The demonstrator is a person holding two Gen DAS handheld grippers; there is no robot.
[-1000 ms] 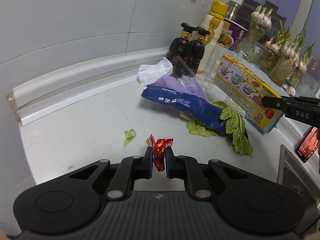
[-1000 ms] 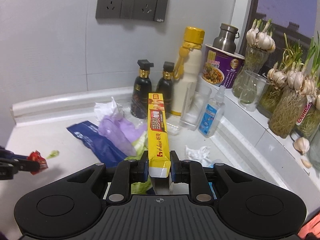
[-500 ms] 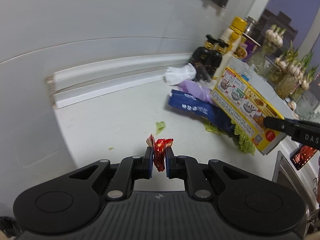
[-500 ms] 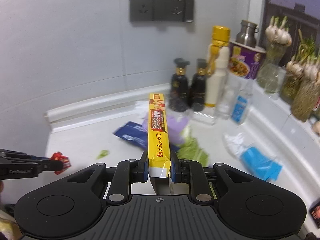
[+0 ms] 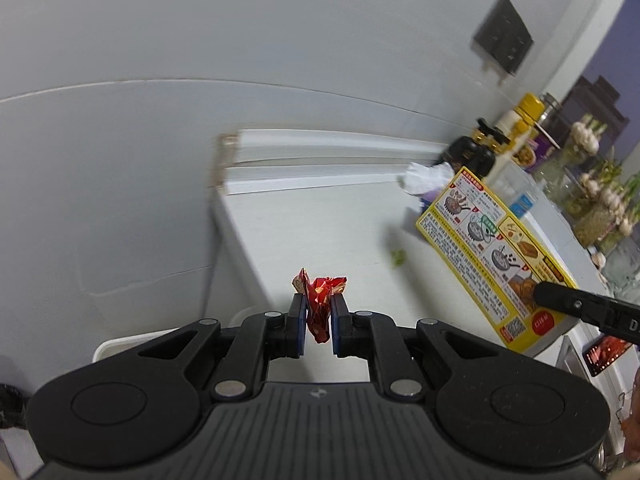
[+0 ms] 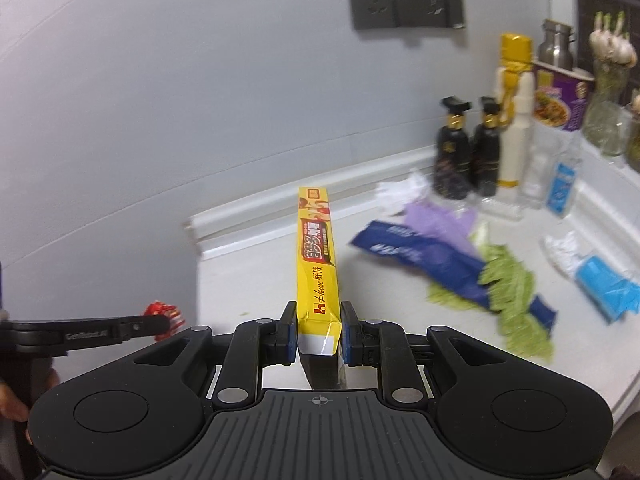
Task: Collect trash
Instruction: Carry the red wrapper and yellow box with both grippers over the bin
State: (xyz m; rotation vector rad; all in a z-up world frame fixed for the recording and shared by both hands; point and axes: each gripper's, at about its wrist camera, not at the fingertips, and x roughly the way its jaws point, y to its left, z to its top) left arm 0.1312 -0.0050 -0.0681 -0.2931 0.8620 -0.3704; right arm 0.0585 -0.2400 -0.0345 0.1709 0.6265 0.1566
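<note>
Currently, what we hold and how it handles:

Left gripper (image 5: 319,322): we have it clamped on a crumpled red foil wrapper (image 5: 318,304), pinched between both pads, held in the air above the near edge of the white countertop (image 5: 320,224).

Wrapper handling: we judge it very light, soft and springy; the foil looks slick, so a pinch through the thick middle of the crumple, as now, seems safest.

Right gripper (image 6: 319,334): we have it clenched on one end of a long yellow cardboard box (image 6: 317,256), which juts forward over the counter.

Box handling: we judge it light and stiff but easy to crush at the flap end; held at one end, it may swing, so a grip nearer the middle would steady it.

Trash left on the counter: a dark blue plastic bag (image 6: 416,258), pale green cabbage leaves (image 6: 516,296), a lilac plastic bag (image 6: 440,220), white crumpled tissue (image 6: 400,194) and a light blue wrapper (image 6: 608,284), all lying near the dark bottles (image 6: 468,152).

Bin: we cannot see one in either view.
</note>
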